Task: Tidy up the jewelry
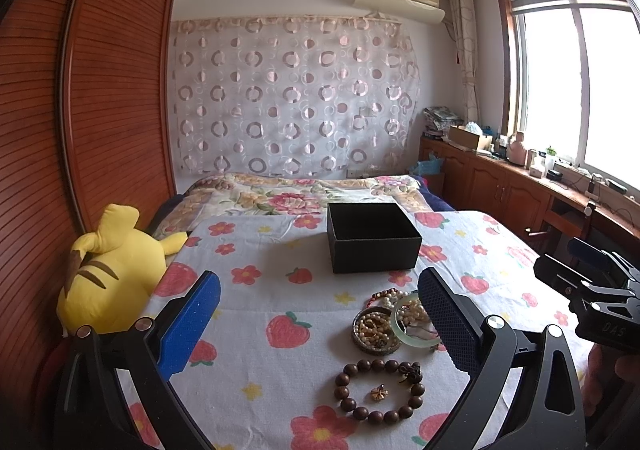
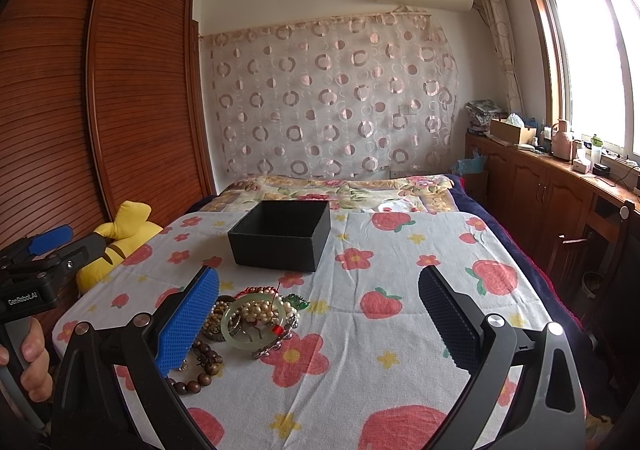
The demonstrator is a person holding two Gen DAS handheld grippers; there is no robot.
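An open, empty black box (image 1: 372, 238) stands on the flowered cloth; it also shows in the right wrist view (image 2: 280, 240). In front of it lies a jewelry pile: a pale green bangle (image 1: 412, 324) (image 2: 250, 324), pearl beads in a small round dish (image 1: 376, 330), and a dark wooden bead bracelet (image 1: 378, 390) (image 2: 200, 370) with a small gold charm (image 1: 379, 393) inside it. My left gripper (image 1: 320, 326) is open and empty above the pile. My right gripper (image 2: 318, 324) is open and empty, to the right of the pile.
A yellow plush toy (image 1: 108, 278) lies at the table's left edge by a wooden wardrobe (image 1: 100, 90). A bed (image 1: 304, 194) is behind the table. A wooden cabinet (image 2: 560, 190) with clutter runs under the window on the right.
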